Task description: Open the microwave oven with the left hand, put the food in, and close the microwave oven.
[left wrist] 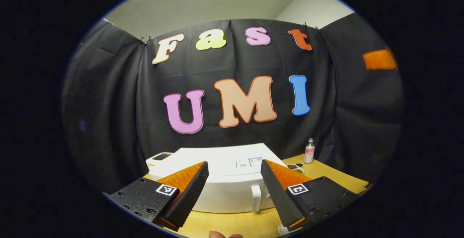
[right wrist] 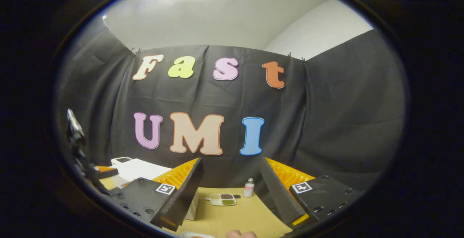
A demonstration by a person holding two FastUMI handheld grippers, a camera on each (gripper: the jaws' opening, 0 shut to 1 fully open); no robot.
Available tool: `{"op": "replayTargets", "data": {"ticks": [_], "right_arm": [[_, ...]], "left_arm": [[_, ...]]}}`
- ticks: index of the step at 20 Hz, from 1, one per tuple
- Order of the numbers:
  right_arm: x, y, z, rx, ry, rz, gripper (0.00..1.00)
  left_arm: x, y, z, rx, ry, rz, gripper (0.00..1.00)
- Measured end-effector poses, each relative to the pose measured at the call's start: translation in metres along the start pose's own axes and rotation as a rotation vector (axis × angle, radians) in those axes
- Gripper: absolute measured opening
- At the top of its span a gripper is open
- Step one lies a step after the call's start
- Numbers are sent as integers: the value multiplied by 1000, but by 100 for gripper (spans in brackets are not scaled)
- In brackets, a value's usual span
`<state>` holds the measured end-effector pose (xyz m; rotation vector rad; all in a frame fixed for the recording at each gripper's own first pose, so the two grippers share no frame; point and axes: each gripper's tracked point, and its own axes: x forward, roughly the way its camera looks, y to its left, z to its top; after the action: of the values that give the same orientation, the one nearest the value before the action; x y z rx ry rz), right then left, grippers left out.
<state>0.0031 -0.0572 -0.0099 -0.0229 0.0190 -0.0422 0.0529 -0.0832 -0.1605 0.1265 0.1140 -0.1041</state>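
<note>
The white microwave oven (left wrist: 224,183) stands on the wooden table (left wrist: 232,223) right before my left gripper (left wrist: 234,162), its door closed and its vertical handle (left wrist: 256,197) facing me. That gripper hangs open above and in front of the oven, holding nothing. In the right gripper view the oven (right wrist: 143,169) lies to the left. My right gripper (right wrist: 230,160) is open and empty over the table (right wrist: 239,216). A white plate rim (right wrist: 197,235) peeks in at the bottom edge; what is on it is hidden.
A small bottle (left wrist: 309,151) and a little compartment dish (right wrist: 222,199) stand on the table right of the oven. A white device (left wrist: 159,158) sits behind the oven's left corner. A fingertip (left wrist: 221,235) shows at the bottom edge. The other gripper (right wrist: 78,136) is at far left.
</note>
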Motion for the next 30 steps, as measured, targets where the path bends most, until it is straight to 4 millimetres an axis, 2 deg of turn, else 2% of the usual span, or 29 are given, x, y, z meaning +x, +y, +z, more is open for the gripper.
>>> {"op": "replayTargets", "data": {"ticks": [1, 4, 6, 9, 12, 14, 17, 20, 21, 22, 23, 24, 28, 30], "right_arm": [[-2, -5, 0, -10, -1, -8, 96], [-10, -16, 3, -28, 0, -33, 96], [-14, -26, 3, -42, 3, -51, 100], [-21, -38, 9, -64, -9, -72, 96], [-29, -54, 12, -68, -15, -99, 96], [-33, -63, 13, -40, -10, -117, 96], [-37, -79, 15, -26, -15, -148, 96], [-38, -84, 14, -29, -13, -155, 96], [-38, -83, 13, -21, -7, -154, 96], [-38, -83, 11, -10, -3, -149, 96], [-38, -83, 11, -3, 0, -146, 97], [-37, -84, 10, -1, 2, -144, 97], [-38, -87, 8, 5, 5, -141, 96], [-39, -86, 7, 24, 12, -135, 96]], "left_arm": [[5, -6, -21, 7, 40, -11, 95], [23, -26, -67, 17, 123, -46, 95], [33, -38, -92, 24, 176, -72, 95], [48, -50, -125, 5, 264, -92, 95], [65, -54, -143, 1, 311, -85, 96], [68, -53, -156, -9, 345, -67, 96], [71, -50, -162, -31, 360, -37, 95], [79, -52, -171, -38, 381, -24, 93], [81, -54, -178, -39, 410, -28, 88], [76, -50, -191, -34, 463, -10, 66], [74, -52, -193, -58, 470, -15, 43], [79, -53, -189, -77, 432, -20, 33], [74, -54, -188, -79, 433, -45, 16], [75, -56, -190, -94, 462, -67, 13]]}}
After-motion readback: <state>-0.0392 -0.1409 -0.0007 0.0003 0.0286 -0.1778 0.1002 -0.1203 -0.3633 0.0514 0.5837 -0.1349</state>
